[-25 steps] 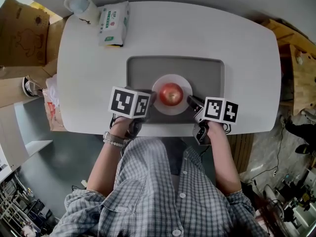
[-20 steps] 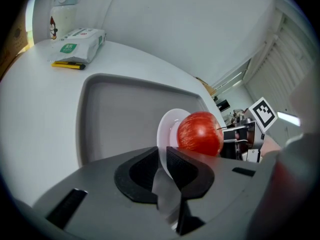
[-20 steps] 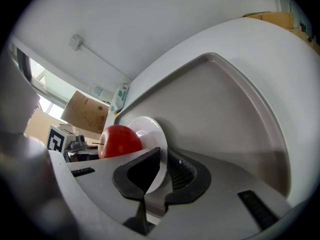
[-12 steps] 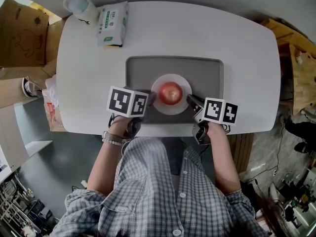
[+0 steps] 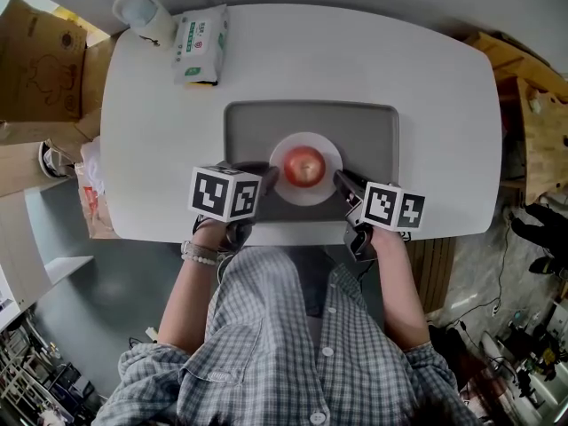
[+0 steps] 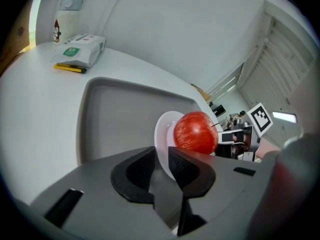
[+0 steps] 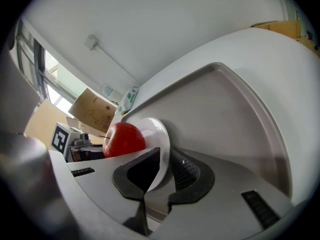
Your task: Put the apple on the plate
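- Black pads of your left gripper [image 6: 161, 152] are clenched on the left rim of the plate [image 6: 163, 134]. This looks like a hold to steady or lift it off the grey tray [image 5: 373, 140].
- Red and upright, the apple [image 5: 304, 164] sits in the plate's middle, so the placing itself looks done.
- Your right gripper [image 7: 166, 157] pinches the plate's right rim, mirroring the left for a balanced two-sided hold.
- From overhead, the marker cubes cover most of both jaws. No view shows whether the plate has left the tray.
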Demonstrator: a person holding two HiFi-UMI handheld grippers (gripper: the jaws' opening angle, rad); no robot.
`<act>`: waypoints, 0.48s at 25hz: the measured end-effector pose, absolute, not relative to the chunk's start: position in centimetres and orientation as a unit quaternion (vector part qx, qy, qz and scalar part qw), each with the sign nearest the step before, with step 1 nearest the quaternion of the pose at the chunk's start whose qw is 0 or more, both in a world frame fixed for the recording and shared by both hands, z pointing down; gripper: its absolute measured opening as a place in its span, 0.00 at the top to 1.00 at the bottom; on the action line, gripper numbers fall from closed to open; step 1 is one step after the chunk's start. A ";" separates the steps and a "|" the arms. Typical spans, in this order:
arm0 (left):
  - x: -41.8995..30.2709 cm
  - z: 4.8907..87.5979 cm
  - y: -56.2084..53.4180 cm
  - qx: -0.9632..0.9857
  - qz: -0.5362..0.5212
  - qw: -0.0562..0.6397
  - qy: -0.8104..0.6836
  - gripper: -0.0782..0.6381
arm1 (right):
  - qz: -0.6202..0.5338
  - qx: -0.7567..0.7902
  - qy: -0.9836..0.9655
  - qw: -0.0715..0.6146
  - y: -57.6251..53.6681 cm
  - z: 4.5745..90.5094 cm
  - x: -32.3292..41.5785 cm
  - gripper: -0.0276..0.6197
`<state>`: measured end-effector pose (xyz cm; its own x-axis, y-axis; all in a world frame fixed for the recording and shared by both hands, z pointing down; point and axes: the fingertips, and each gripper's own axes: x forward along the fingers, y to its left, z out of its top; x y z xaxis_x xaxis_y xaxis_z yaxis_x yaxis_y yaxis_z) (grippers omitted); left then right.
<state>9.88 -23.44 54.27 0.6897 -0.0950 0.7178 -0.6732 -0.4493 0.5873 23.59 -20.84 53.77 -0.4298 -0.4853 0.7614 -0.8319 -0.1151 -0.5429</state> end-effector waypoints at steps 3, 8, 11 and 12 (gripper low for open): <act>9.9 53.5 -23.4 0.798 0.277 0.478 -0.241 0.73 | 0.532 0.523 -0.649 0.147 -20.9 53.2 23.9 0.88; 8.9 52.4 -23.7 0.809 0.262 0.454 -0.266 0.74 | 0.496 0.560 -0.653 0.122 -21.1 51.7 25.2 0.88; 8.6 50.9 -23.8 0.824 0.234 0.437 -0.274 0.78 | 0.469 0.575 -0.661 0.116 -21.1 50.6 25.7 0.88; 8.4 50.4 -23.9 0.827 0.225 0.433 -0.280 0.81 | 0.459 0.577 -0.665 0.113 -21.1 50.1 25.7 0.88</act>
